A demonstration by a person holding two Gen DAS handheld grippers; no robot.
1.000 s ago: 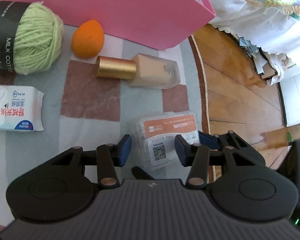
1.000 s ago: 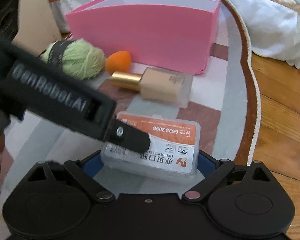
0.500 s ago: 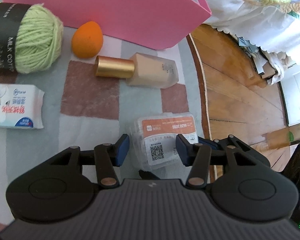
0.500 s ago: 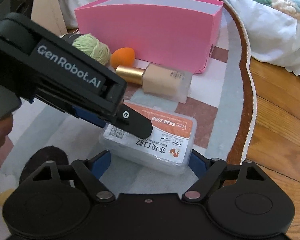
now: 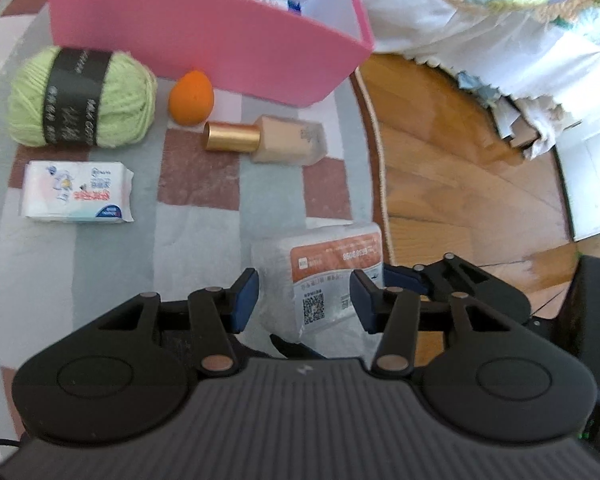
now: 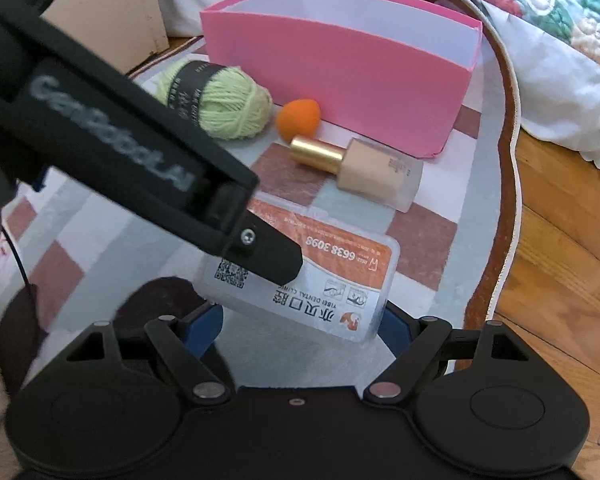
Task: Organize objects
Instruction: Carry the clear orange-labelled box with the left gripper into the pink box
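Note:
A clear plastic box with an orange label [image 6: 324, 280] is held off the rug between the blue pads of my right gripper [image 6: 302, 324], which is shut on its two ends. The box [image 5: 328, 276] also shows in the left wrist view, under my open left gripper [image 5: 304, 294], whose pads stand on either side of it without touching. The left gripper's finger [image 6: 260, 248] crosses over the box in the right wrist view. On the rug lie a foundation bottle with a gold cap [image 5: 264, 142], an orange sponge [image 5: 191, 98], green yarn [image 5: 80, 98] and a tissue pack [image 5: 78, 192].
A pink box [image 5: 220, 36] stands open at the back of the rug with a few items inside. The rug's edge [image 5: 374, 152] borders wooden floor [image 5: 460, 184] on the right. A quilted bedspread [image 6: 540, 20] hangs at the back right.
Both grippers have risen and pulled back from the rug. The plastic box has come up with the right gripper. More of the pink box's inside shows now.

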